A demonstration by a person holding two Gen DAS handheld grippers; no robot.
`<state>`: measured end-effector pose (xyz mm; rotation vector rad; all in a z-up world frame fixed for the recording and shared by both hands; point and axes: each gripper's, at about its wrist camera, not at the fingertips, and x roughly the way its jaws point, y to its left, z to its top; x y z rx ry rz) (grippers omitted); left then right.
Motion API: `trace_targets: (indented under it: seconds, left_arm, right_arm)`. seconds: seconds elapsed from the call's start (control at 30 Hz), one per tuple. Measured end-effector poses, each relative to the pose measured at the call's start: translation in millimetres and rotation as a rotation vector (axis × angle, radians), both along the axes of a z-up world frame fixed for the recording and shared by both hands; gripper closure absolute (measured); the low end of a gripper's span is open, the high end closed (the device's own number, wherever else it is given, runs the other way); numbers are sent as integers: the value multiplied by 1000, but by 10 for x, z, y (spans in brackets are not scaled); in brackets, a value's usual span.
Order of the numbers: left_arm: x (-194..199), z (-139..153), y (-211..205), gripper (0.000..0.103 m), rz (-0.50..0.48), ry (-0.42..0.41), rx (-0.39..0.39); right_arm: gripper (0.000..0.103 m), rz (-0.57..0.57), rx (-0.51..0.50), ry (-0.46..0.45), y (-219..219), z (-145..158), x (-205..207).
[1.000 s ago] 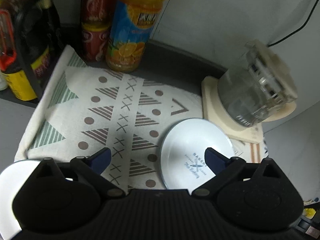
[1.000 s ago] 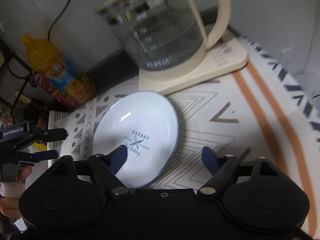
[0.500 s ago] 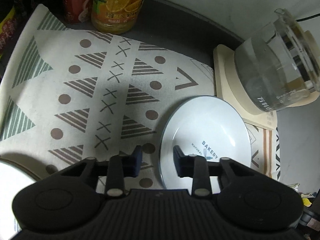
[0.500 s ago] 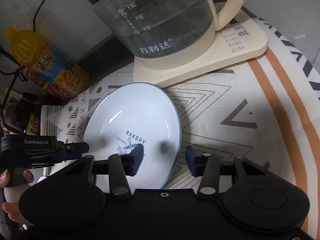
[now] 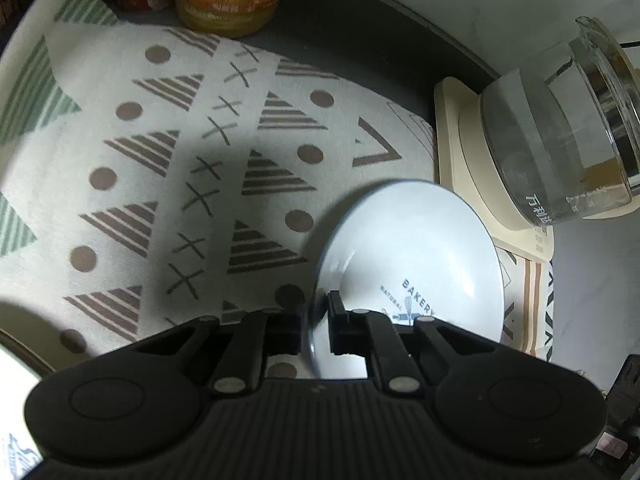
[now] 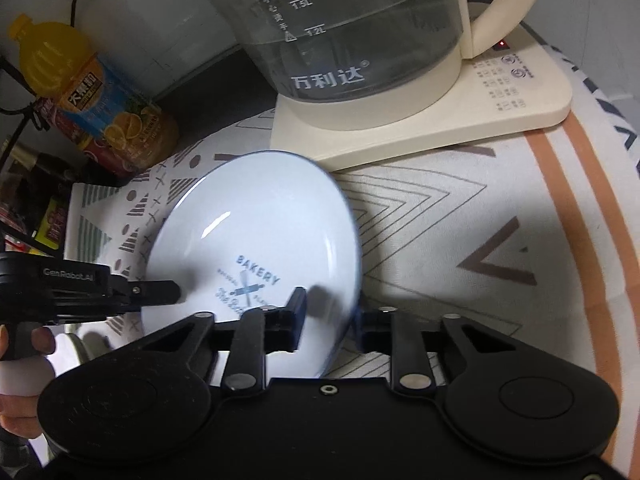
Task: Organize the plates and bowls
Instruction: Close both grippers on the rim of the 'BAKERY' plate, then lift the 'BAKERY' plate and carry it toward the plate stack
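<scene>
Plate, round, glossy white with a thin blue rim and "BAKERY" printed in its shallow well, sits on the patterned woven cloth just beside the cream kettle base carrying a clear glass kettle. Left gripper pinches the plate's near-left rim, jaws almost together. Right gripper straddles the opposite rim, narrowed onto it; that edge is blurred.

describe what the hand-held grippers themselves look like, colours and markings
Both are matte black plastic: a ribbed body, two round discs, silver pivot screws, dark blue finger pads. The left hand-held gripper carries white "GenRobot.AI" lettering; the right hand-held gripper shows none.
</scene>
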<state>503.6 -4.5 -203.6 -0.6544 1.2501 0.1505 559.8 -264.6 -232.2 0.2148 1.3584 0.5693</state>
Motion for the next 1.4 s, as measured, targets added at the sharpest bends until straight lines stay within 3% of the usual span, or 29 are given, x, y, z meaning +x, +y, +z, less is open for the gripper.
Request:
trace_targets:
  seconds: [0.37,0.93,1.4]
  left_arm:
    - [-46,126,42,94,14,-32,54]
    - [-281,615,323,95,57,-170,48]
    - [-825,935,551,94,69,-241,39]
  right_arm:
    - [91,27,50,-28,60,179,29]
    - [90,64,73,-143,286,780,34]
    - [90,81,82,-196,508,1190,-450]
